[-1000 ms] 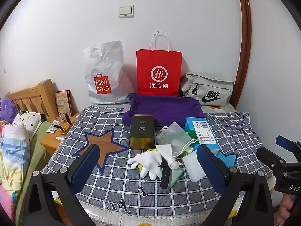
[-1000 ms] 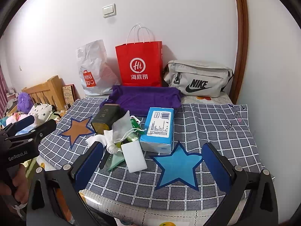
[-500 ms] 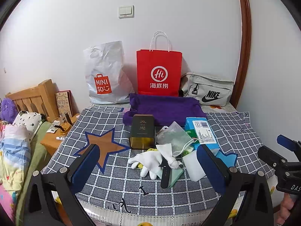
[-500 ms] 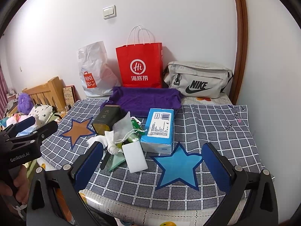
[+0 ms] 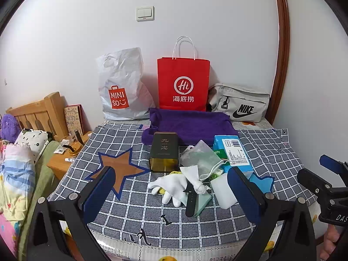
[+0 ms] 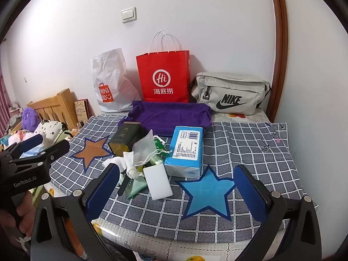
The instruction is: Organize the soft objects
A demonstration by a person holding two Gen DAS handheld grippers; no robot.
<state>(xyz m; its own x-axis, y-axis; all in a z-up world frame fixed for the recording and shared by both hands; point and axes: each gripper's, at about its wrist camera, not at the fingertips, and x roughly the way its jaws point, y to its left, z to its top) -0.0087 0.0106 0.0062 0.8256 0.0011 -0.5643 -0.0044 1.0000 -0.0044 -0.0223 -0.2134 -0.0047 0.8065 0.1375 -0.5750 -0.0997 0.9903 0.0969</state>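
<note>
Tissue pack (image 6: 186,150) right of tin (image 6: 125,138).

Tablecloth (image 5: 271,152): grey with white grid; one brown star (image 5: 118,169) and one light-blue star (image 6: 206,193), both outlined dark blue. Towel (image 5: 189,124): purple. Paper bag (image 5: 183,84): red, white logo. Plastic bag (image 5: 121,87): white, orange logo. Waist bag (image 5: 239,102): light grey, black swoosh. Tin (image 5: 164,152): dark olive. Tissue pack (image 6: 187,150): light blue, white label. Glove (image 5: 171,184): white. Sponge (image 6: 157,181): white. Gripper pads (image 5: 97,193): dark blue.
</note>
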